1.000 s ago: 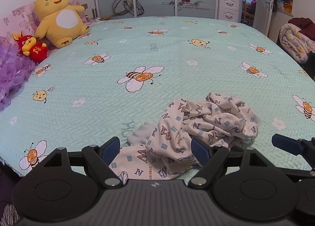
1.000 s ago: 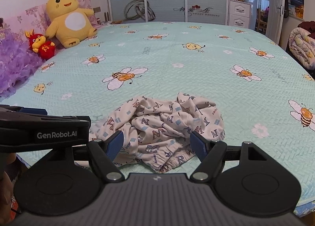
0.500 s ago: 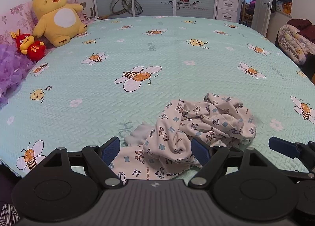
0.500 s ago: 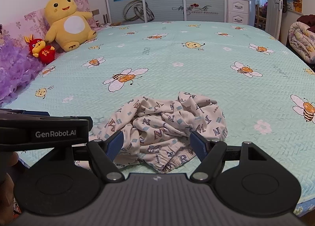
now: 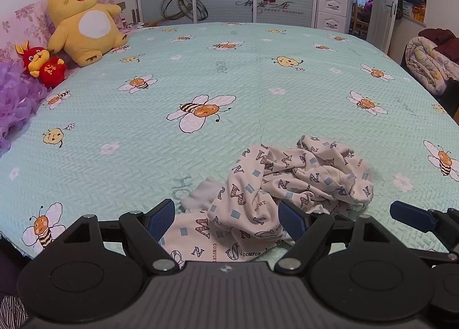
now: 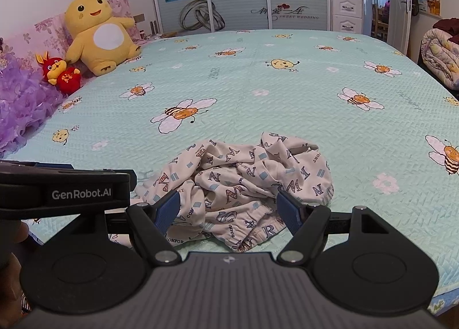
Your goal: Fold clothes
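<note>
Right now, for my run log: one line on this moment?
stage: pre-grasp | garment: crumpled on bed | left gripper: open | right gripper: open

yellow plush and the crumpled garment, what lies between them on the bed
Only bare bee-print bedspread between the yellow plush and the crumpled garment; no other object. Both wrist views show it.

A: Left gripper [image 5: 226, 218] was black, ribbed housing, blue pads [image 5: 162, 218], silver screws.
B: Right gripper [image 6: 228, 208] looked identical. "GenRobot.AI" was printed white on the left unit's side.
</note>
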### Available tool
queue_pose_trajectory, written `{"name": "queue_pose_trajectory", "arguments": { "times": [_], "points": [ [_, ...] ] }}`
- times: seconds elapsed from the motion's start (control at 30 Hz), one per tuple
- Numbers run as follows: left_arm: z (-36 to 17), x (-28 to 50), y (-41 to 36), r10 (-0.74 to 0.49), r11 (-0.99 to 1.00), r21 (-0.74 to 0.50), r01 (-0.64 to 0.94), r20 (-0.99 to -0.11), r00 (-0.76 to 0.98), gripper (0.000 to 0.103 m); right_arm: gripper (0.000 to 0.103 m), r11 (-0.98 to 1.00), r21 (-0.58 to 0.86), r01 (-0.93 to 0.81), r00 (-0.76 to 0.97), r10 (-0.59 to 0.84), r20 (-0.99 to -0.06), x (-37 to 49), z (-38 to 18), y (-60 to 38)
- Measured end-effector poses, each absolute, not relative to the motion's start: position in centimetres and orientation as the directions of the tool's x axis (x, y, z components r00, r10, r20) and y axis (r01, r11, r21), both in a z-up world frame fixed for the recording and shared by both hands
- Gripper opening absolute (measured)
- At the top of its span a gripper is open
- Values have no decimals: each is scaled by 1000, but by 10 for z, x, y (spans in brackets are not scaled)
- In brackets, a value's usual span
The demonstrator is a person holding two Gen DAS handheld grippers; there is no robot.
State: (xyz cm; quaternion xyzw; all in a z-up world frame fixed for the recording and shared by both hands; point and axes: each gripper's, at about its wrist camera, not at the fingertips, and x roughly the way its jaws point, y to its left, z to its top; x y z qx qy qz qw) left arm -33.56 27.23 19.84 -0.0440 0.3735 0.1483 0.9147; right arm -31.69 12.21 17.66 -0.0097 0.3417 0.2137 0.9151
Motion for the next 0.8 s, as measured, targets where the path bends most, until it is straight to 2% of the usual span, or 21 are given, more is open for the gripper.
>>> {"name": "queue_pose_trajectory", "arguments": {
  "times": [0.6,0.73,0.8],
  "points": [
    [194,-333,275,222,953,11,-301,-702,676,82,74,906,120,-405,678,386,-626,-317,175,124],
    [181,-330,293,194,958,-25,-286,-678,709,82,74,904,111,-412,687,388,-614,-313,169,121],
    [172,-329,305,188,958,-41,-284,-658,729,82,74,898,100,-428,708,402,-580,-309,161,116]
  ]
}}
